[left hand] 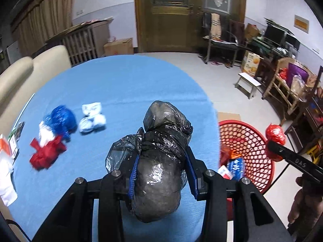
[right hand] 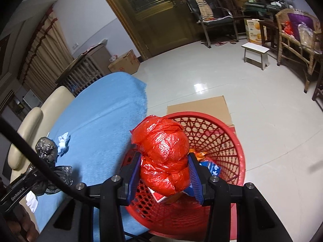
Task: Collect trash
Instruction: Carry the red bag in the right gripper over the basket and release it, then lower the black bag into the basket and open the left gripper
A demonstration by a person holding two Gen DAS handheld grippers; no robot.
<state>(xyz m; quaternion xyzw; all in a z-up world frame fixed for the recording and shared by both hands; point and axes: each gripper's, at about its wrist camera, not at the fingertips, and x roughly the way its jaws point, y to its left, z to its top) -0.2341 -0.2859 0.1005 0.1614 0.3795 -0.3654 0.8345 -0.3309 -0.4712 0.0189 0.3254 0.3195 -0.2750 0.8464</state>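
My left gripper (left hand: pixel 161 159) is shut on a knotted black plastic bag (left hand: pixel 161 141), held above the blue-covered table (left hand: pixel 121 84). My right gripper (right hand: pixel 164 165) is shut on a bundled red plastic bag (right hand: pixel 163 153), which hangs over the near rim of the red mesh basket (right hand: pixel 228 141). The basket (left hand: pixel 252 147) stands on the floor beside the table and holds a blue packet (right hand: pixel 212 166) and orange wrappers. In the left wrist view the red bag (left hand: pixel 274 134) shows at the right. On the table lie a blue, white and red bundle (left hand: pixel 54 133) and a white crumpled wad (left hand: pixel 91 118).
Papers and packets (left hand: pixel 8 151) lie at the table's left edge. A cream sofa (left hand: pixel 24 74) sits behind the table. Flat cardboard (right hand: pixel 199 104) lies under the basket. A white stool (right hand: pixel 256 54), a black chair (right hand: pixel 216 20) and a wicker seat (right hand: pixel 294 32) stand across the tiled floor.
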